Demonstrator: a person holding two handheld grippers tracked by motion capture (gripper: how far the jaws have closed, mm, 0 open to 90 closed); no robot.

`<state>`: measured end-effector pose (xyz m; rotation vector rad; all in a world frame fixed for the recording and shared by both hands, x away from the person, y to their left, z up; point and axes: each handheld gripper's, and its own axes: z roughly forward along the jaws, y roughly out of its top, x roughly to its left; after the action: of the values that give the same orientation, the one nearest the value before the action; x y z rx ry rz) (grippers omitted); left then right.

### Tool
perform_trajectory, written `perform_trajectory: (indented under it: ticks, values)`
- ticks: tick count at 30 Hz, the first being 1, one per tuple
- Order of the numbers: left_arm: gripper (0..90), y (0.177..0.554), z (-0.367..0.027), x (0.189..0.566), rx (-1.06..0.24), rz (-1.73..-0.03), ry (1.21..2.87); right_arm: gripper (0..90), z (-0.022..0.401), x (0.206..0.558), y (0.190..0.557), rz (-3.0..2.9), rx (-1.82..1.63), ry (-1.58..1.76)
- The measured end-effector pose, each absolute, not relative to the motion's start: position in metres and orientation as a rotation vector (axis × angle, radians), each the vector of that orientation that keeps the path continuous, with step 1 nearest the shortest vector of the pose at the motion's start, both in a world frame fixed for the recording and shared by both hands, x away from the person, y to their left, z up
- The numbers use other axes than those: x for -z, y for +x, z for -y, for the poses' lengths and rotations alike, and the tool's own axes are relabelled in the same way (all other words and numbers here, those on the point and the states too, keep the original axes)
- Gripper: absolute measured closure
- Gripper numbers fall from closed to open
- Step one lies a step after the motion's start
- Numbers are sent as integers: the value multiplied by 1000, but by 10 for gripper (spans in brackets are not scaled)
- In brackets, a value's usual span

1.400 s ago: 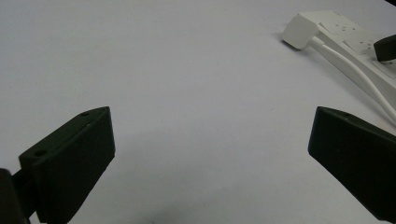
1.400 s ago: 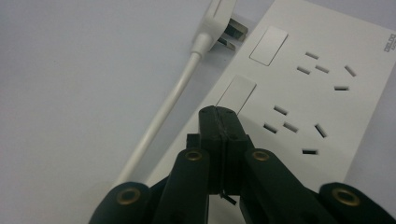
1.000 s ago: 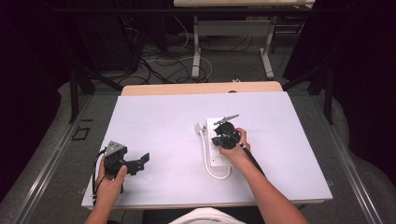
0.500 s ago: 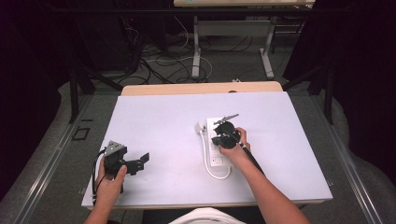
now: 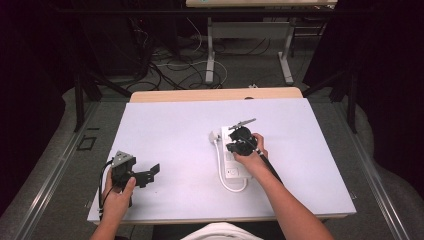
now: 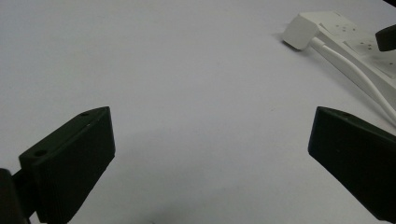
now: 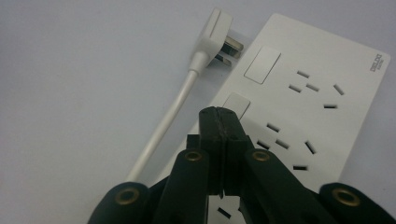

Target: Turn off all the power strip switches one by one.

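A white worktop carries a white power strip a little toward 3 o'clock of its centre. The strip's cable loops out at its 6 o'clock end and runs up its 9 o'clock side to the plug, which lies flat on the worktop with its prongs just beside the strip's corner. The right gripper hovers over the strip, jaws clenched together with nothing between them, tips above a rocker switch. The left gripper, toward 8 o'clock on the worktop, has its jaws spread wide and empty above bare surface, well apart from the strip.
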<state>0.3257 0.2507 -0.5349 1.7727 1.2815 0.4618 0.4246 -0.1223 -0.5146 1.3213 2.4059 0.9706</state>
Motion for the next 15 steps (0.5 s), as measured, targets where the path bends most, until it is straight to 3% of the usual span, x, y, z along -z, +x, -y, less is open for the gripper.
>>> perform_trajectory:
  ticks: [15]
  values:
    - [5, 326, -251, 535, -463, -1280, 1774, 866, 124, 504, 437, -2406, -980, 1313]
